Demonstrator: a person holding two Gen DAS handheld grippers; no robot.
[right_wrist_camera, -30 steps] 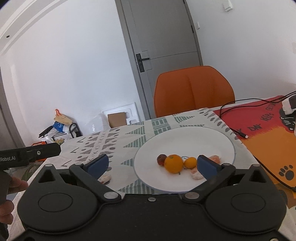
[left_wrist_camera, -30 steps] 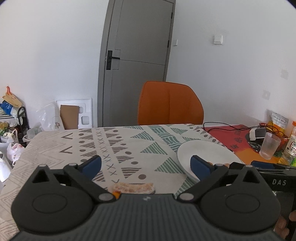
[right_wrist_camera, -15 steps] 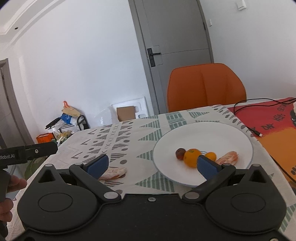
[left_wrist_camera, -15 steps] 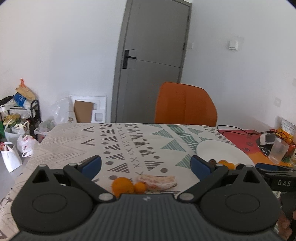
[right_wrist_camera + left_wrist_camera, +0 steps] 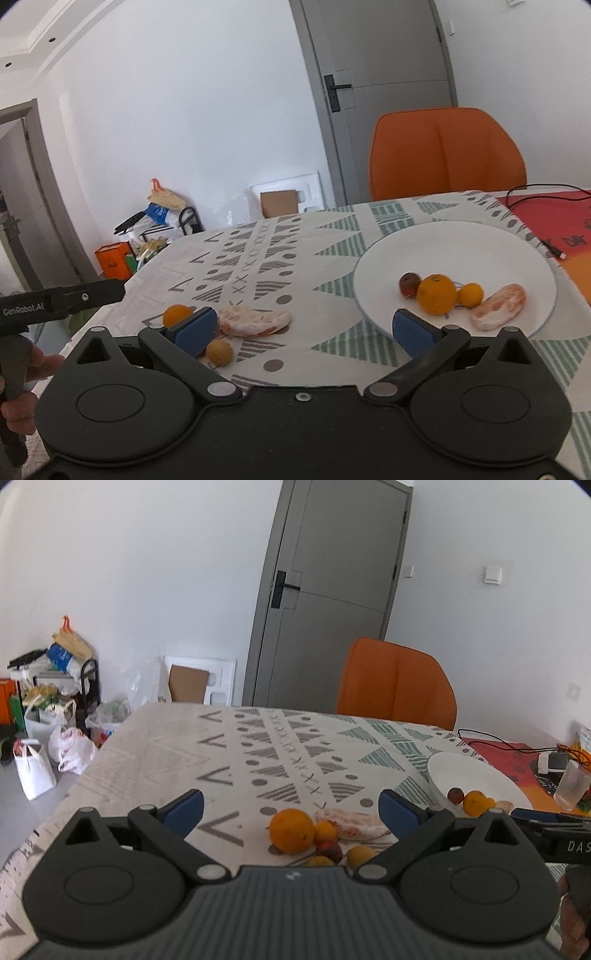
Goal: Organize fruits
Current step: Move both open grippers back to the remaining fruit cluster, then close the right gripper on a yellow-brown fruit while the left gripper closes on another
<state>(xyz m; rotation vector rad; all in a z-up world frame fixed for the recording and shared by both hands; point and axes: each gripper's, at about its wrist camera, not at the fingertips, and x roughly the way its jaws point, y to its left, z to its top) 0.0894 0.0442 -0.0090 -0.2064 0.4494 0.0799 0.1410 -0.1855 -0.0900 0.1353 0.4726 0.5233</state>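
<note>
A white plate (image 5: 480, 240) on the patterned tablecloth holds a dark red fruit (image 5: 409, 284), an orange (image 5: 436, 294), a small orange fruit (image 5: 470, 294) and a peeled segment (image 5: 498, 311). The plate also shows in the left wrist view (image 5: 469, 771). Loose on the cloth lie an orange (image 5: 291, 830), a peeled segment (image 5: 351, 823), a red fruit (image 5: 330, 849) and small yellow fruits (image 5: 358, 856). My left gripper (image 5: 291, 808) is open and empty, just behind this loose group. My right gripper (image 5: 303, 328) is open and empty, between the group and the plate.
An orange chair (image 5: 397, 690) stands at the table's far side. A red mat (image 5: 509, 753) with a cable, a charger and a plastic cup (image 5: 570, 784) lies right of the plate. Bags and a rack (image 5: 48, 709) crowd the floor on the left.
Both grippers have drawn back and turned left. The loose fruit group has come into view before the left gripper. The plate has shifted right in the right wrist view. Both stay open.
</note>
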